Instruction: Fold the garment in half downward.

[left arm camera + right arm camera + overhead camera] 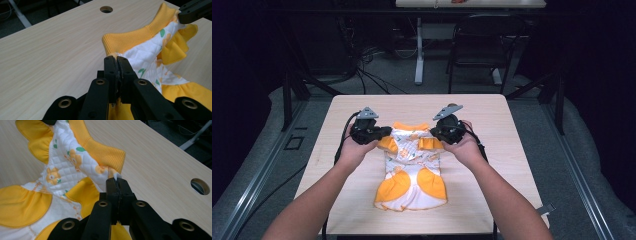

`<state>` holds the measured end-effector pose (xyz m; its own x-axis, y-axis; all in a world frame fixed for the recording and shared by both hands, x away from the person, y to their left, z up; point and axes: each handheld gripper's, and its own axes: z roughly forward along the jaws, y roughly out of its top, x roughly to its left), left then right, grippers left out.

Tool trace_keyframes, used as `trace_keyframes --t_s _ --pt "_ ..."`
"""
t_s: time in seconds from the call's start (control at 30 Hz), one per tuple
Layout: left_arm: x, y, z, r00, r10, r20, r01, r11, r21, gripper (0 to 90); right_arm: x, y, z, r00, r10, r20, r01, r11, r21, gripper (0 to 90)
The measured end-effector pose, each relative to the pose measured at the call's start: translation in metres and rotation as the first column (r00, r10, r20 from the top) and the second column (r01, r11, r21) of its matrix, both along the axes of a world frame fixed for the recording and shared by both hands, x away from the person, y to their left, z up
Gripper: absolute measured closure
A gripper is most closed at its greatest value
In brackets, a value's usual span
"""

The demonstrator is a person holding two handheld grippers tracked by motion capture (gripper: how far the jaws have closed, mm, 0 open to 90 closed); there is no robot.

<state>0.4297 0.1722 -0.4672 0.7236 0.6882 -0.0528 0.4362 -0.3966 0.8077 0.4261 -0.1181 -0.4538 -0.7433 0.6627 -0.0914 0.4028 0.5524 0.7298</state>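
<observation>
Garment: a small quilted baby garment [412, 165] lies flat near the middle of the worktop [362, 107], collar end away from the person, hem end toward them.
Left gripper: the left gripper [382, 132] has its jaws together, clamped on the garment's shoulder beside the collar, as the left gripper view shows [116, 60].
Right gripper: the right gripper [435, 133] is likewise pinched shut on the opposite shoulder, a tuft of white fabric poking out above the tips [116, 180].
Step in hand: judged as lifting or straightening the garment by both shoulders.
Doing it well: keep both hands level and the collar edge lightly taut between them, so the body hangs or lays out without twisting; avoid pulling apart hard, since the grip is on a thin edge that could slip out.
Fabric: white, soft, diamond-quilted, printed with orange bears and green leaves.
Collar: a ribbed orange-yellow knit band [135, 37], thicker and stretchier than the body.
Sleeves: short yellow ruffles [40, 146], gathered and floppy.
Lower body: rounded yellow panels with stitched edges [432, 182].
Worktop: pale wood-grain laminate, smooth, with a round cable hole [106, 9].
</observation>
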Motion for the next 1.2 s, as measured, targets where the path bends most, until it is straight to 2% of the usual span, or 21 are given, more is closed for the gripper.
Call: trace_keyframes --t_s 0.07,0.23,0.3,0.43,0.57,0.63,0.8,0.93,1.03,1.07,1.2 --pt "-0.006 0.000 -0.002 0.9999 -0.010 0.007 0.010 1.0000 0.002 87.2 -0.005 -0.002 0.000 1.0000 0.009 0.004 -0.009 1.000 0.009 89.1" --pt "-0.017 0.000 -0.007 0.9997 -0.021 0.015 0.021 0.9997 0.014 87.1 -0.018 -0.003 -0.003 0.9991 0.042 0.007 -0.042 0.999 -0.016 89.1" --pt "-0.020 0.000 -0.008 0.9996 -0.022 0.016 0.021 0.9996 0.020 87.1 -0.022 -0.002 -0.003 0.9987 0.049 0.015 -0.049 0.999 -0.011 89.1" --pt "-0.027 0.002 -0.011 0.9994 -0.033 0.009 0.033 0.9993 0.019 87.1 -0.031 -0.001 -0.006 0.9979 0.063 0.014 -0.063 0.998 -0.013 89.1" --pt "-0.033 0.004 -0.014 0.9992 -0.041 -0.002 0.041 0.9990 0.018 87.0 -0.038 0.001 -0.007 0.9968 0.078 0.015 -0.078 0.996 -0.037 89.1" --pt "-0.036 0.006 -0.015 0.9989 -0.047 -0.006 0.047 0.9989 0.008 87.0 -0.042 0.001 -0.009 0.9964 0.083 0.016 -0.083 0.996 -0.021 89.1" --pt "-0.044 0.008 -0.022 0.9982 -0.057 -0.018 0.057 0.9984 -0.008 87.0 -0.051 0.002 -0.017 0.9953 0.097 0.001 -0.097 0.994 -0.045 89.1" --pt "-0.052 0.008 -0.027 0.9972 -0.070 -0.025 0.070 0.9975 -0.013 87.0 -0.055 0.000 -0.023 0.9947 0.103 -0.004 -0.103 0.994 -0.033 89.1" --pt "-0.057 0.008 -0.031 0.9963 -0.079 -0.034 0.078 0.9968 -0.017 87.0 -0.058 -0.001 -0.028 0.9938 0.111 -0.008 -0.111 0.992 -0.054 89.0" --pt "-0.058 0.008 -0.032 0.9959 -0.081 -0.040 0.081 0.9965 -0.021 87.0 -0.059 -0.002 -0.030 0.9943 0.106 -0.010 -0.106 0.994 -0.038 89.0" --pt "-0.064 0.007 -0.037 0.9947 -0.092 -0.046 0.091 0.9955 -0.025 86.9 -0.063 -0.004 -0.037 0.9936 0.111 -0.020 -0.112 0.993 -0.032 89.0"
